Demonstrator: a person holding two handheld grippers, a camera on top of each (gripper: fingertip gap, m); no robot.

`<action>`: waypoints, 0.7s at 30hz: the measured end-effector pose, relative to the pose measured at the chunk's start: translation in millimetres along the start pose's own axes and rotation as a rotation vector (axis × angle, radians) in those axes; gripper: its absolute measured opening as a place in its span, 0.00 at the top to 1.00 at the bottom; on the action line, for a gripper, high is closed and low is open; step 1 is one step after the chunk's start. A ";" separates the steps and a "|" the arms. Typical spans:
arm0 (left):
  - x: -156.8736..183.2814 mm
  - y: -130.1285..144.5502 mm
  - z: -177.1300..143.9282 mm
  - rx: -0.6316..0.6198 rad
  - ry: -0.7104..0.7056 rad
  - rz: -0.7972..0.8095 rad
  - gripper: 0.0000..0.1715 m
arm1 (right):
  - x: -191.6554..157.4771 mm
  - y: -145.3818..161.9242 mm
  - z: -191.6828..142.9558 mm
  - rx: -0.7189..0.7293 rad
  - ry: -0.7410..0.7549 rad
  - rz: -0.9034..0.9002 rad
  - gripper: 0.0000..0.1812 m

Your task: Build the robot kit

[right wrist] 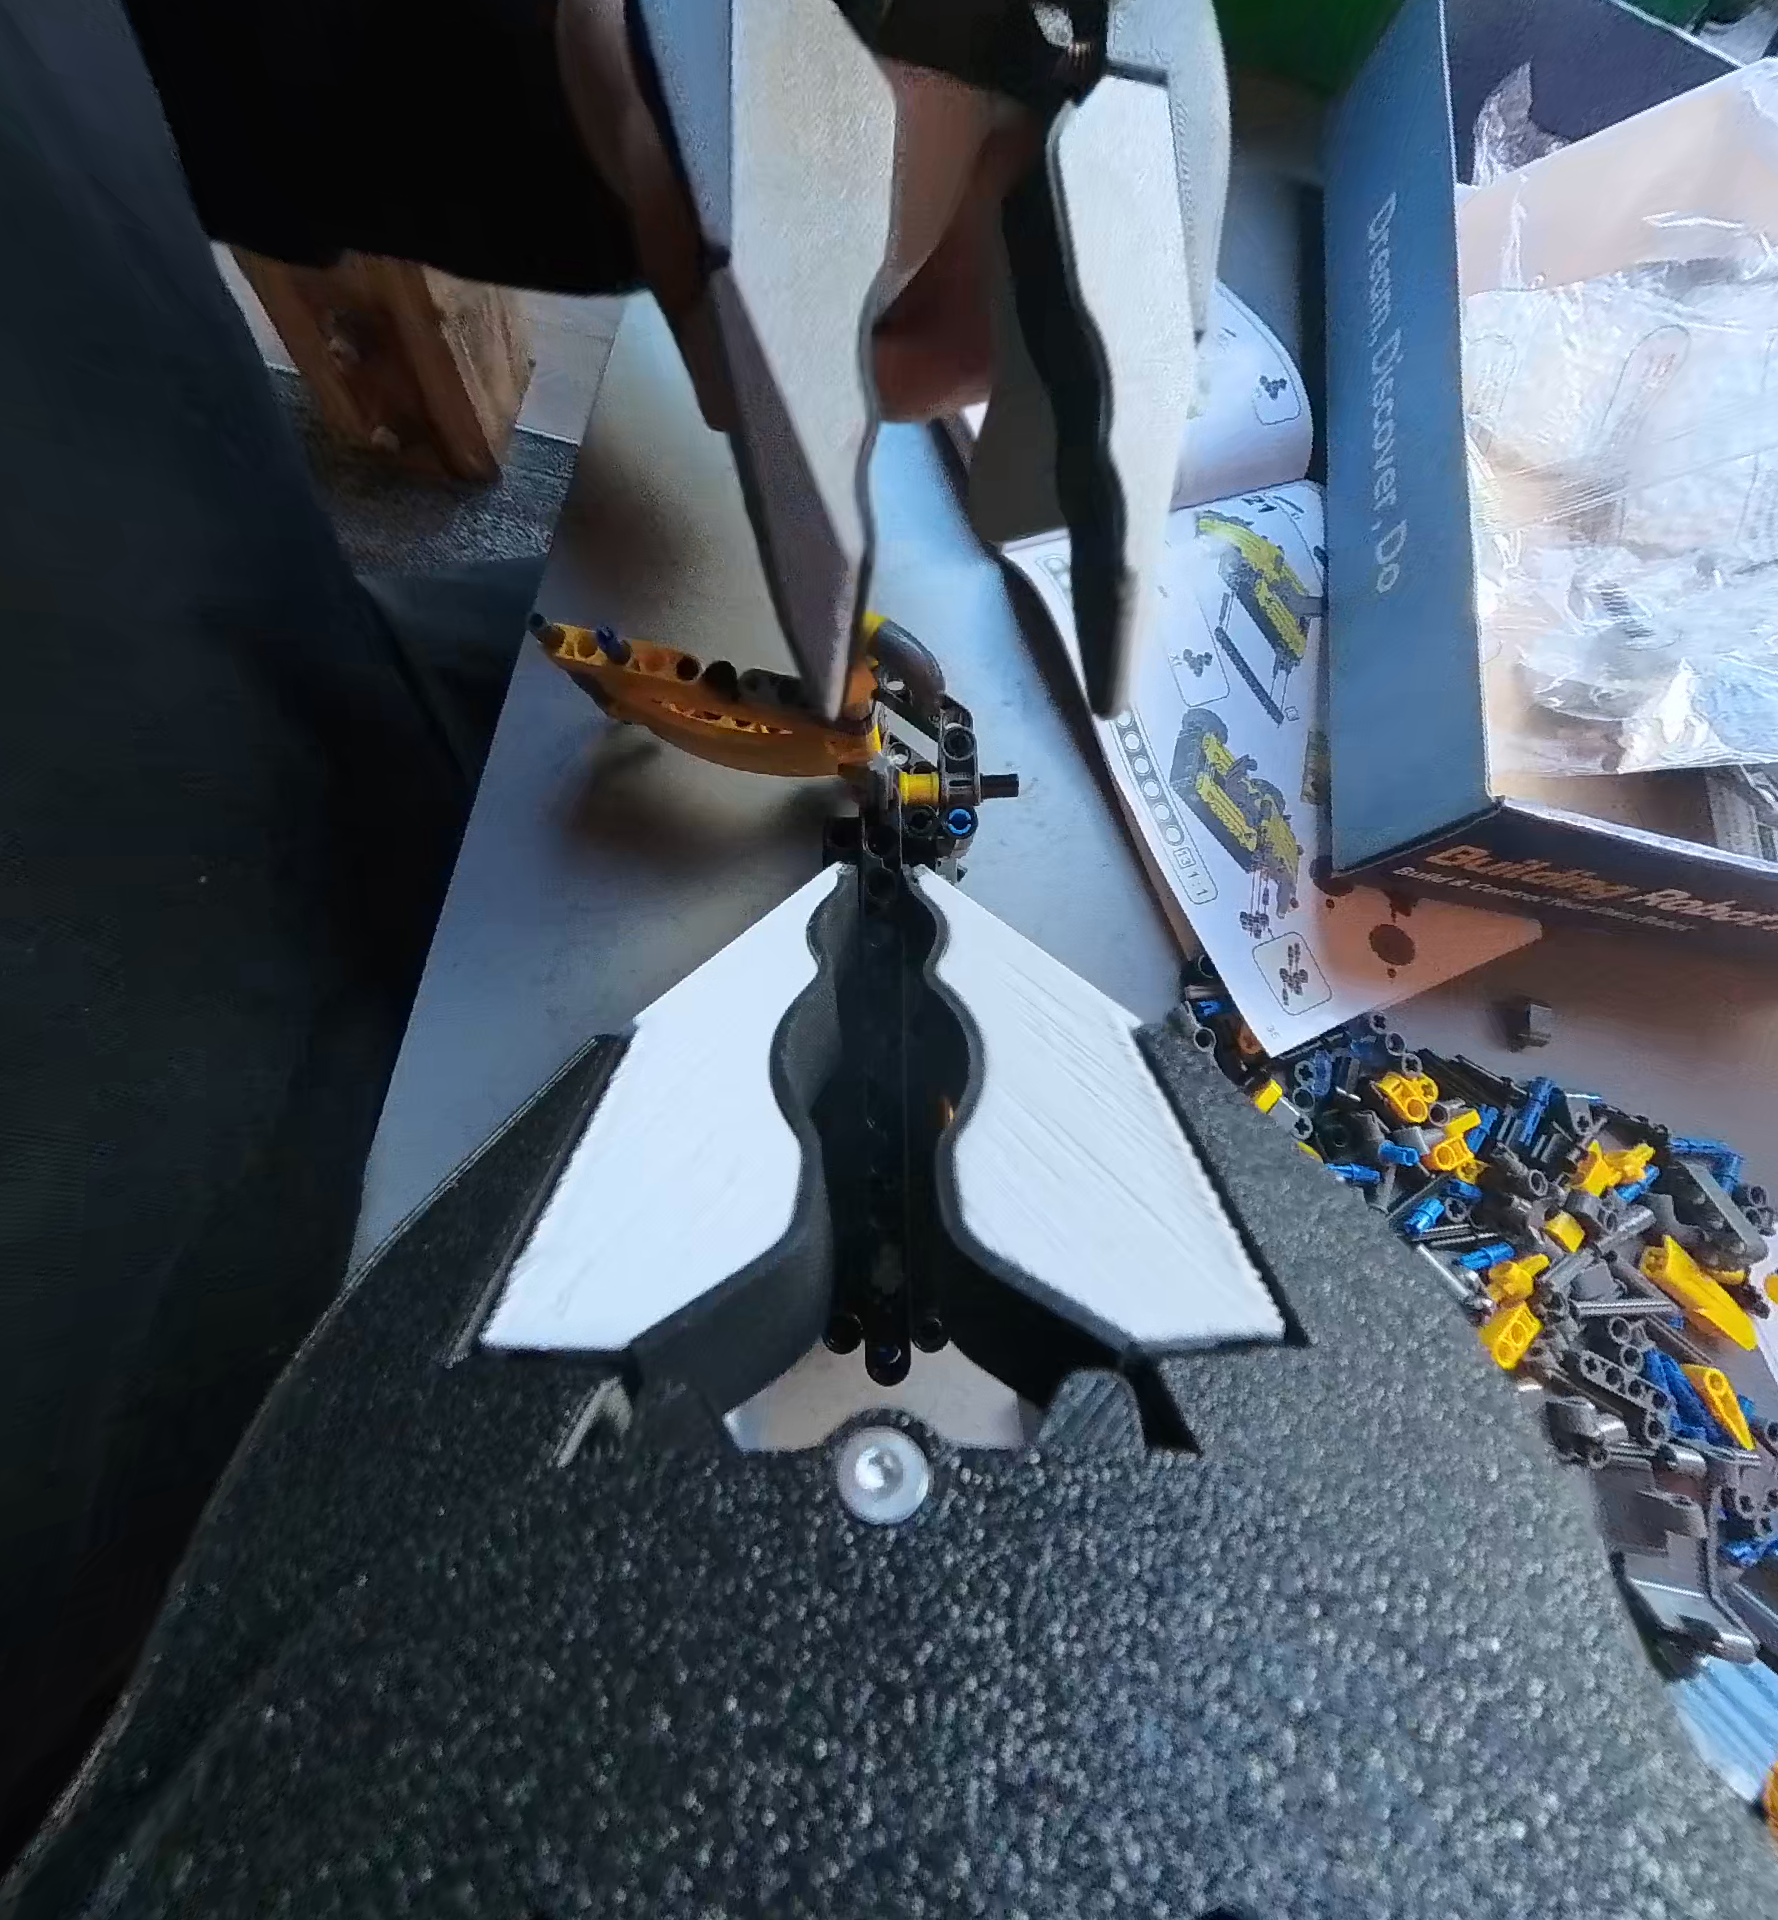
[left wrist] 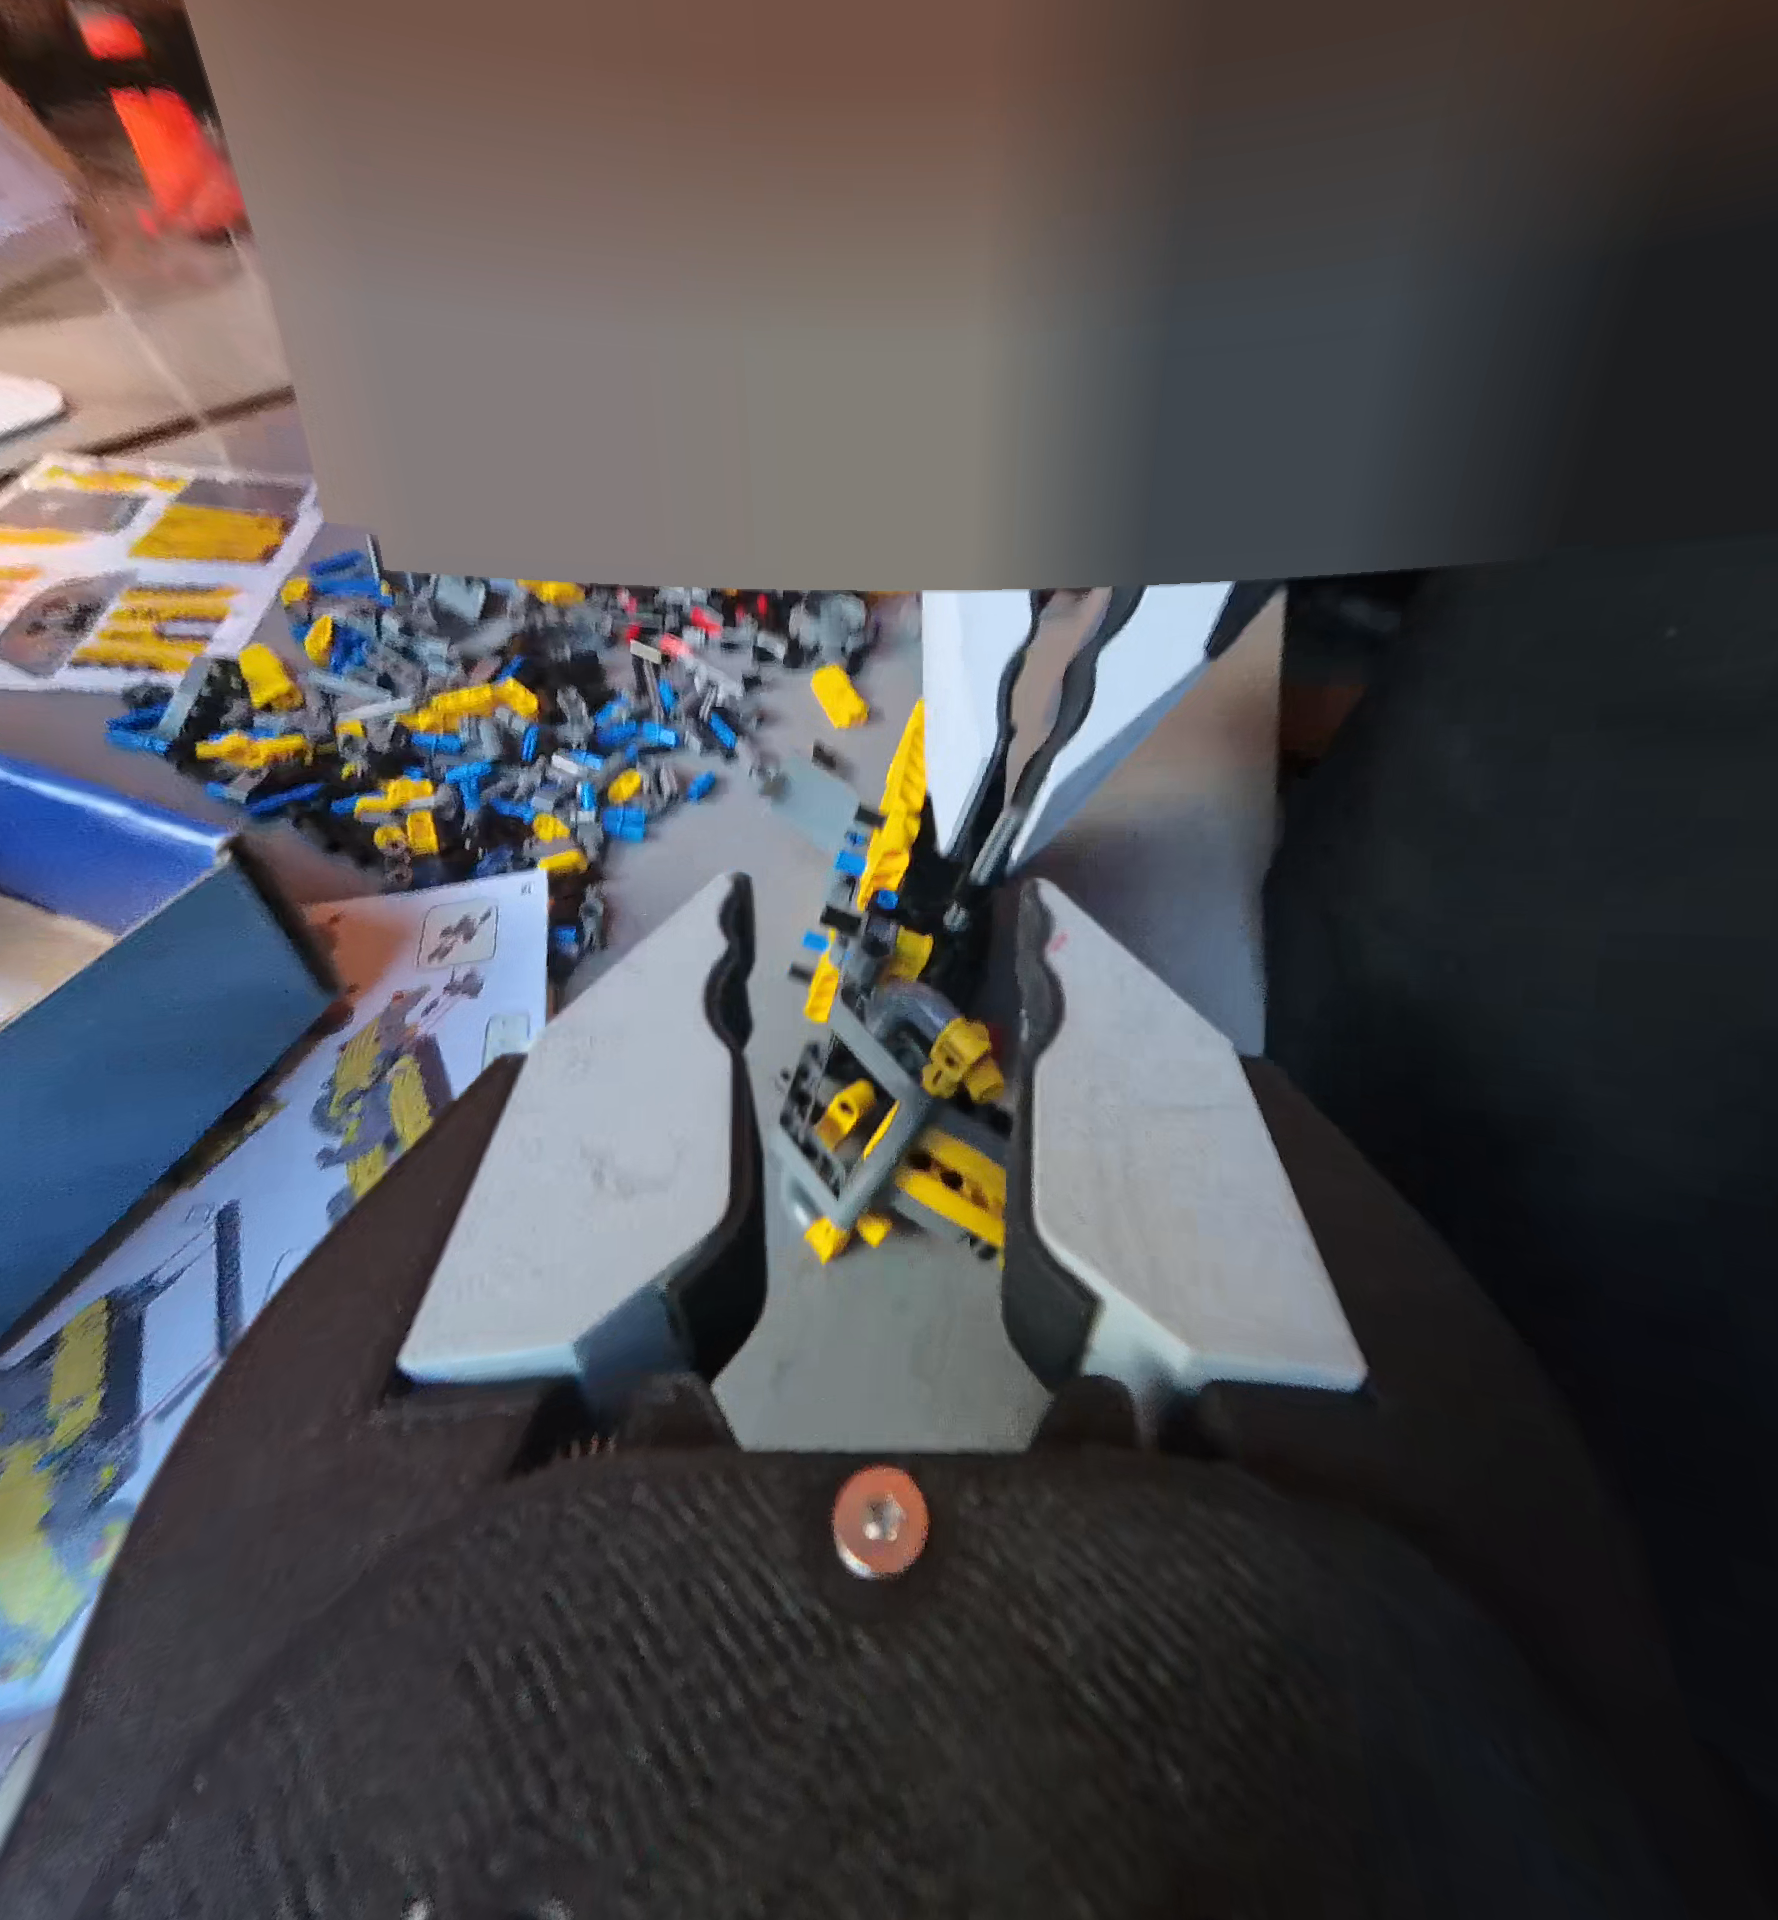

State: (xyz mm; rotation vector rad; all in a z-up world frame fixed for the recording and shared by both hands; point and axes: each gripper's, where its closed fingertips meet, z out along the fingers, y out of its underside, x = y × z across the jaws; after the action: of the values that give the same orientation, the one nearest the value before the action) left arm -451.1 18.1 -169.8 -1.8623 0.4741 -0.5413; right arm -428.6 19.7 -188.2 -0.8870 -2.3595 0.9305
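A half-built model of yellow, grey and black bricks (left wrist: 895,1091) stands on the grey table (left wrist: 677,862). My left gripper (left wrist: 885,904) is open, with its fingers on either side of the model's grey frame. In the right wrist view the left gripper (right wrist: 968,701) comes down from above, and one finger (right wrist: 823,582) touches the model's yellow arm (right wrist: 698,707). My right gripper (right wrist: 885,883) is shut on the model's long black beam (right wrist: 880,1091). It also shows in the left wrist view (left wrist: 978,873), behind the model.
A pile of loose blue, yellow and grey pieces (left wrist: 490,727) (right wrist: 1550,1205) lies on the table. An open instruction booklet (left wrist: 386,1060) (right wrist: 1228,748) lies beside a blue box (left wrist: 85,1018) (right wrist: 1404,520) holding clear plastic bags (right wrist: 1654,416). A sticker sheet (left wrist: 106,582) lies farther back. A person's dark clothing (right wrist: 137,831) borders the table edge. My two grippers' fingertips are within a few centimetres of each other.
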 end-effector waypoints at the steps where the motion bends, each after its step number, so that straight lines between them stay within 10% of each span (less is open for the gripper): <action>1: 1.6 5.5 2.3 -0.052 -0.007 0.021 0.72 | 0.1 0.0 0.0 -0.001 -0.002 0.002 0.96; 9: 4.8 40.1 31.2 -0.309 -0.002 0.113 0.78 | 1.8 1.9 0.2 -0.019 0.004 0.013 0.96; 21: 2.3 28.0 15.9 -0.175 0.084 0.006 0.73 | 1.4 1.5 0.8 -0.014 -0.022 0.017 0.96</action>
State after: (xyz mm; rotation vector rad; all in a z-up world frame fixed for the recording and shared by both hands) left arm -442.0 19.5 -200.8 -2.0102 0.5986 -0.5915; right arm -429.4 21.2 -189.6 -0.9084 -2.3835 0.9357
